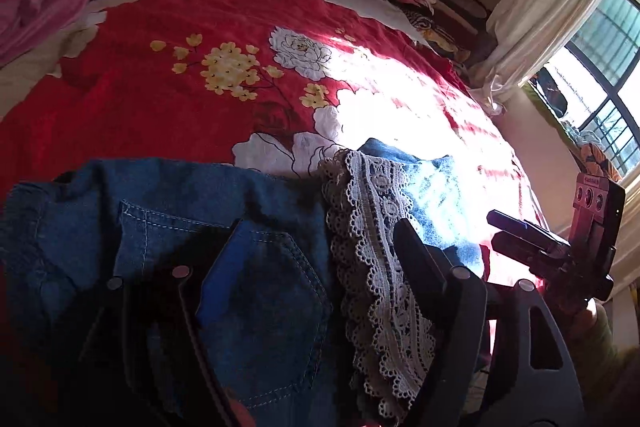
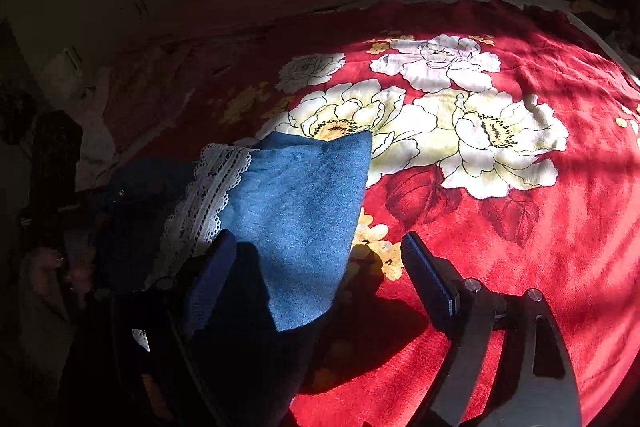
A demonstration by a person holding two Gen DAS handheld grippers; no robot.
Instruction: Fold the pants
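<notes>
Folded pants (image 1: 248, 267) lying flat on the red flowered bedspread (image 1: 160, 107), directly below and between the spread fingers of the left gripper (image 1: 316, 259). Jaws set wide, pads off the cloth, nothing held. Left finger in deep shadow over the back pocket (image 1: 256, 307); right finger over the lace trim (image 1: 380, 287). In the right wrist view, right gripper (image 2: 320, 255) likewise wide apart and empty: left finger (image 2: 212, 279) over the blue fabric, right finger over bare bedspread (image 2: 520, 227) just beside the pants' edge. No earlier view given, so no motion stated. Pants (image 2: 304, 203) of blue denim, fine woven grain, hexagonal pocket with pale double stitching. Lace trim (image 2: 208, 195) white, openwork, scalloped edge, running as a band across the denim. Bedspread soft, red, printed with white and yellow flowers, partly washed out by sunlight. Both grippers angled downward toward the bedspread. Right gripper (image 1: 560, 247) seen from the left wrist view beyond the pants' lace side, a hand (image 1: 588, 319) gripping its handle. Fingers of a hand (image 2: 52, 267) dimly visible at the left gripper's side, detail too dark to tell.
</notes>
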